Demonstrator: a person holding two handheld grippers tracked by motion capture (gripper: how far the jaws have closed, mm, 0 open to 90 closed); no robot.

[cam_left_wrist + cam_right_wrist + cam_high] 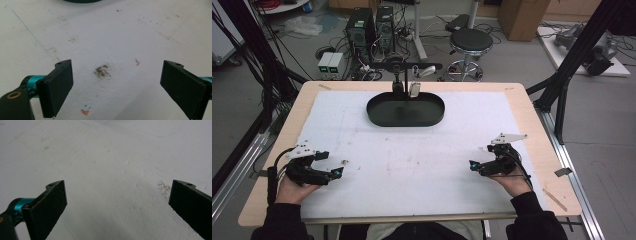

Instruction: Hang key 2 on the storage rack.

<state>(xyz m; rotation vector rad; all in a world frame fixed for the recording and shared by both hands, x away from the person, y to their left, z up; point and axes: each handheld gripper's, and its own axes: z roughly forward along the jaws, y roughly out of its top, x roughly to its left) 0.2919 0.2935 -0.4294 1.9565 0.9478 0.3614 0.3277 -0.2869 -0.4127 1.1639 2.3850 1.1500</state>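
At the far middle of the tabletop (532, 130), a black oval tray (377, 114): likely rigid, light, slick-rimmed; best pinched on its raised wall. Left gripper (338, 171) and right gripper (473, 165) rest near the front edge, jaws wide, holding nothing.

Grey floor (522, 55) past the wooden table (532, 120), pretty cluttered. A round black stool (470, 41) sits just behind the table's far edge, two computer towers (371, 26) left of the stool, cables everywhere, cardboard box (522, 17) to the stool's right.

High view overhead; claw views skim the mat (412, 165) (close).
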